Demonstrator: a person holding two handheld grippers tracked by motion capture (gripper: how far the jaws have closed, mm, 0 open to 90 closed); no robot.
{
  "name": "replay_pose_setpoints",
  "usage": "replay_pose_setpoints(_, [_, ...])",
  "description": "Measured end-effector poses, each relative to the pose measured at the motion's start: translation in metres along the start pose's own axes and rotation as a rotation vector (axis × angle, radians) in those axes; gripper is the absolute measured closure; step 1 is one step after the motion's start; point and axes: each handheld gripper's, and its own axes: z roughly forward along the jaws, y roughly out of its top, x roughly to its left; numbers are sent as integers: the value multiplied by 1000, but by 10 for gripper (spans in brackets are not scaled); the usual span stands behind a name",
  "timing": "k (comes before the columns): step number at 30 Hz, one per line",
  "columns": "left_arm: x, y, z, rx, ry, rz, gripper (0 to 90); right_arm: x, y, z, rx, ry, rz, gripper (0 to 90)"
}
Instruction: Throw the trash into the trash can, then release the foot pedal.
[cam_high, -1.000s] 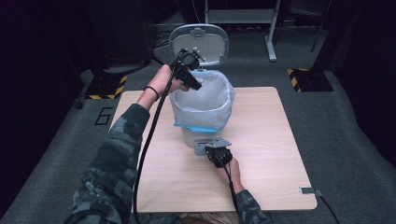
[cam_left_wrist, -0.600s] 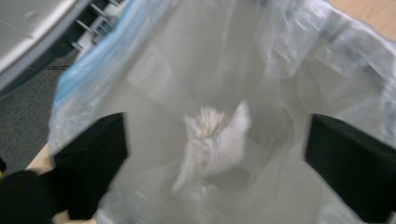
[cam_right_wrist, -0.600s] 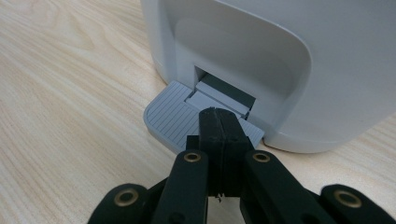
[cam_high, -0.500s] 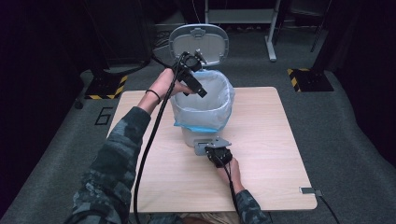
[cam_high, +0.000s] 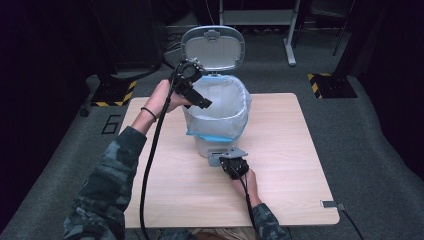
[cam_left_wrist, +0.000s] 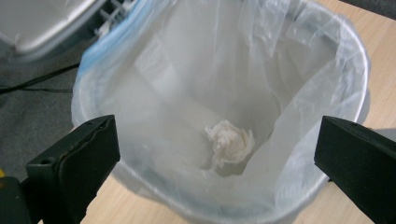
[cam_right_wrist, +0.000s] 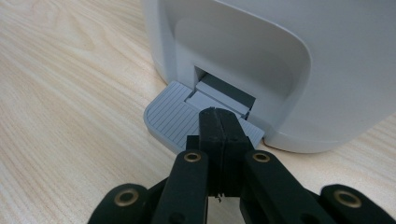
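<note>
**Paper wad in the lined bin, pedal held down**

Pedal bin (cam_high: 216, 131) stands on the wooden table (cam_high: 280, 165), toward the far-left part of the top, just beyond the table's middle. Lid (cam_high: 213, 46) is up, tilted back behind the opening. A clear plastic liner (cam_high: 235, 112) is folded over the rim, with a blue band showing along its lower edge in the high view.

Left gripper (cam_high: 196, 97) — held above the left rim of the bin, pointing down and inward over the opening. Its fingers (cam_left_wrist: 77, 163) have just been opening and now stand spread wide, one at each lower corner of the left gripper view, with nothing between them. Straight below, at the bottom of the liner, lies a crumpled white paper wad (cam_left_wrist: 231, 142); it rests loose inside the bin, well apart from both fingers. The lid's grey underside and hinge show at the upper left of that view.

Right gripper (cam_high: 231, 162) — low at the near foot of the bin, the hand resting on the table behind it. Its fingers (cam_right_wrist: 219, 128) are pressed together, nothing pinched, and their joined tip sits on the grey ribbed foot pedal (cam_right_wrist: 175, 116) where it comes out of the slot in the bin's base. Pedal lies close to the table surface.

Black cable (cam_high: 150, 165) trails from the left gripper down along the camouflage sleeve (cam_high: 107, 185) to the near edge. Dark carpet floor around the table.
</note>
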Motion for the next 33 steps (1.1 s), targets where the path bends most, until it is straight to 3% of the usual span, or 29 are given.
replay_pose_setpoints(14, [12,-55,-20,-119,48,-64,3,1,0,0,2,3,9,900])
replay_pose_setpoints(18, [13,-72,-22,-124,49,-71,4,0,0,0,0,-1,3,900])
replay_pose_setpoints(21, [15,-87,-23,-152,41,-106,3,0,0,0,2,2,8,900])
replay_pose_setpoints(29, [12,-133,-18,-193,141,-154,1,1,0,0,3,6,11,900])
replay_pose_setpoints(33, [9,-156,-11,-205,158,-192,0,1,0,0,2,5,10,900])
